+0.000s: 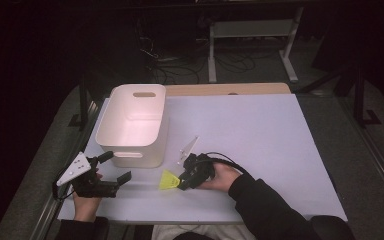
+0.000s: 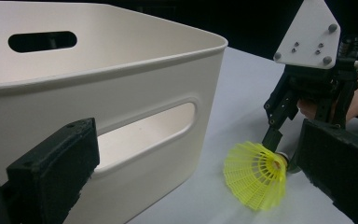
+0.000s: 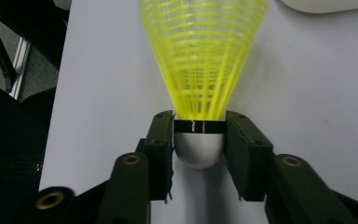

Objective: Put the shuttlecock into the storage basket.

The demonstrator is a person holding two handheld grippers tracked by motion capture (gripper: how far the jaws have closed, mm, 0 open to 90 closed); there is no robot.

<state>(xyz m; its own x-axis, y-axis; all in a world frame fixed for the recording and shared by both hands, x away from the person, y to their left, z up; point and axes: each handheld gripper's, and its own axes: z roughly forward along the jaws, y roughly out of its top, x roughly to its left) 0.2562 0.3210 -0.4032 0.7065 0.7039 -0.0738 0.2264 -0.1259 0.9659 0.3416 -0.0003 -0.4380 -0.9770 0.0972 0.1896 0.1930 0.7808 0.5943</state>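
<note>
Low and centre in the high view, the right gripper (image 1: pixel 184 183) has its fingers (image 3: pixel 161 149) clamped on the white cork of the yellow plastic shuttlecock (image 1: pixel 169 180), which lies on the pale worktop (image 1: pixel 260 135); at lower left, the left gripper (image 1: pixel 116 170) stands wide open, empty, beside the white plastic bin (image 1: pixel 111 127)

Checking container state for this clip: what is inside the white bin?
The high view shows the white bin with a bare floor and walls, nothing in it. The strip just behind its near wall is hidden. The yellow shuttlecock lies outside on the table.
</note>
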